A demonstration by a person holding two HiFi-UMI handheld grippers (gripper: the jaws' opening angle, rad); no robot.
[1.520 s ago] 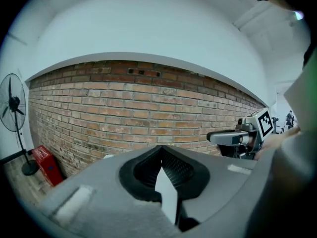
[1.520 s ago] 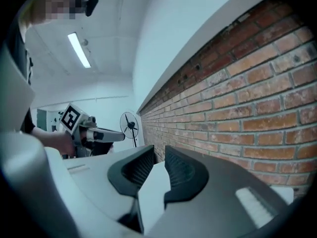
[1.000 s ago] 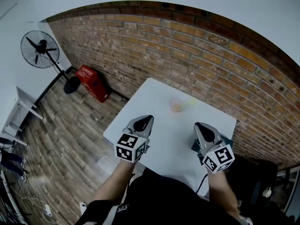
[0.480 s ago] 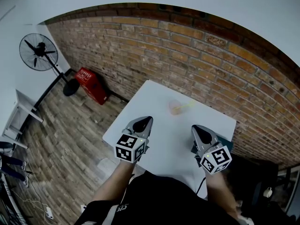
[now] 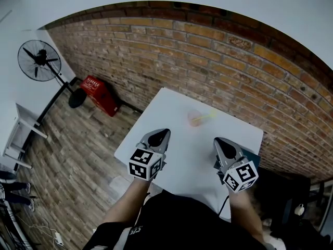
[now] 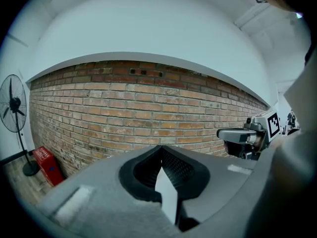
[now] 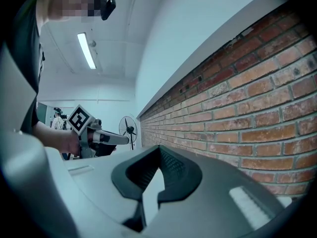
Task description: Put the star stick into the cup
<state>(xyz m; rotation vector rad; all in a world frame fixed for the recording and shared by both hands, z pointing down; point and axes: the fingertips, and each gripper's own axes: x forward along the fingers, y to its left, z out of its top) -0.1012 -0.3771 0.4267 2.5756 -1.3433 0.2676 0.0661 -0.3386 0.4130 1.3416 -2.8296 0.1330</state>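
1. The left gripper (image 5: pixel 160 135) is clenched on nothing: in its own view the two jaws meet at the tip, with only the brick wall (image 5: pixel 218 56) beyond them.
2. The right gripper (image 5: pixel 222 142) is likewise closed and empty, its jaws pressed together.
3. Both hover over the near part of the white table (image 5: pixel 161 105), side by side but apart, tips aimed away from the person.
4. Over the last second almost nothing has changed. The right gripper has drifted slightly to the left, the left one has held its place, and the head camera has shifted a little. The cup has not moved.
5. For the task, this suggests no reach is under way yet, or the work is already over. Which of the two is unclear.
6. The cup (image 5: pixel 193 117), pale pink and translucent, stands on the far half of the table, well apart from both grippers.
7. The star stick (image 5: pixel 207 116) is a thin yellow-green streak. Its near end lies within the cup's outline, so it is probably already inside, but the blur leaves this uncertain.
8. Its long axis slants away from the person and to their right, toward the wall. The star end cannot be made out.
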